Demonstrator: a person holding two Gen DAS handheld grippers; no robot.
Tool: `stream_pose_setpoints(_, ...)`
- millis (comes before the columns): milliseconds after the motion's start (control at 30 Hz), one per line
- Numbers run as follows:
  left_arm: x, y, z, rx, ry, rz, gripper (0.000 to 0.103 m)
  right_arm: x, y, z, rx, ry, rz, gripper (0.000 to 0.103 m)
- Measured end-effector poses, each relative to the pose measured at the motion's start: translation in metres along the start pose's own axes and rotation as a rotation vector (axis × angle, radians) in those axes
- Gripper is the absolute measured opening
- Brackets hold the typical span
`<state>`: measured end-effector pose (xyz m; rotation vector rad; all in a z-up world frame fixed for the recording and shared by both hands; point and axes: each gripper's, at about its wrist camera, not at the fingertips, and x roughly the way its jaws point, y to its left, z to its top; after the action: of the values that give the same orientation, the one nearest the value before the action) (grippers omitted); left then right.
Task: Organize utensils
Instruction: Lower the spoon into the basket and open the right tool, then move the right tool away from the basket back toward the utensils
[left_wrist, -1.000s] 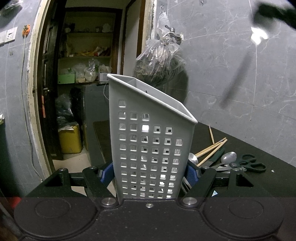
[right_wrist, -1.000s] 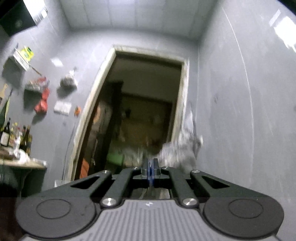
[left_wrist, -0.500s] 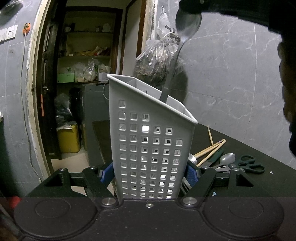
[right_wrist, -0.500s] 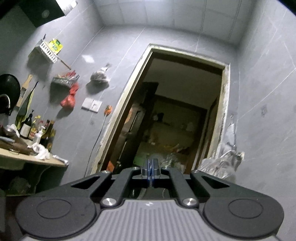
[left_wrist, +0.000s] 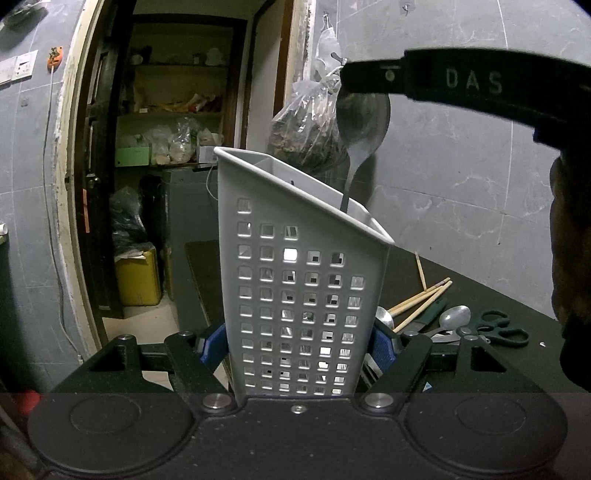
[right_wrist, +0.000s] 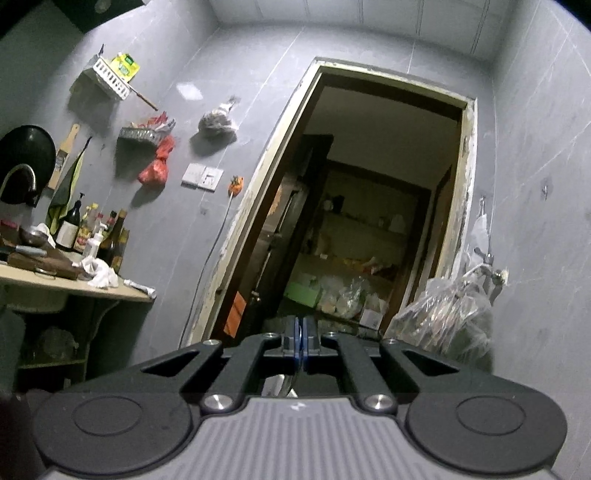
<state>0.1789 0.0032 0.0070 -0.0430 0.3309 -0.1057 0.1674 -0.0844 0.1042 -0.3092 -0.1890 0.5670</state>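
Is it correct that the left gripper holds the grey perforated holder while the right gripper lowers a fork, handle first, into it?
Not quite: it is a spoon, not a fork. The left wrist view shows its rounded bowl under the right gripper, handle going down into the grey perforated holder, which the left gripper grips.

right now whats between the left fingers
The grey perforated utensil holder, clamped between the blue-padded left fingers, with a spoon dipping in; left wrist view.
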Motion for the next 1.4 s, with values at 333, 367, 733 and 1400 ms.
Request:
stream_pose_setpoints(333, 0.0, 0.0, 0.0, 0.001, 0.0, 0.0, 0.077, 0.0, 0.004, -0.008, 0.001, 0.014, 0.008, 0.002)
stream_pose_setpoints(367, 0.0, 0.0, 0.0, 0.0, 0.0, 0.0, 0.077, 0.0, 0.004, -0.009, 0.003, 0.018, 0.009, 0.002)
stream_pose_setpoints(733, -0.001, 0.001, 0.0, 0.005, 0.0, 0.0, 0.077, 0.005, 0.002, -0.013, 0.012, 0.055, 0.017, 0.003)
stream_pose_setpoints(1400, -0.002, 0.002, 0.0, 0.006, 0.0, 0.001, 0.077, -0.005, -0.006, -0.013, 0.019, 0.033, -0.026, 0.028)
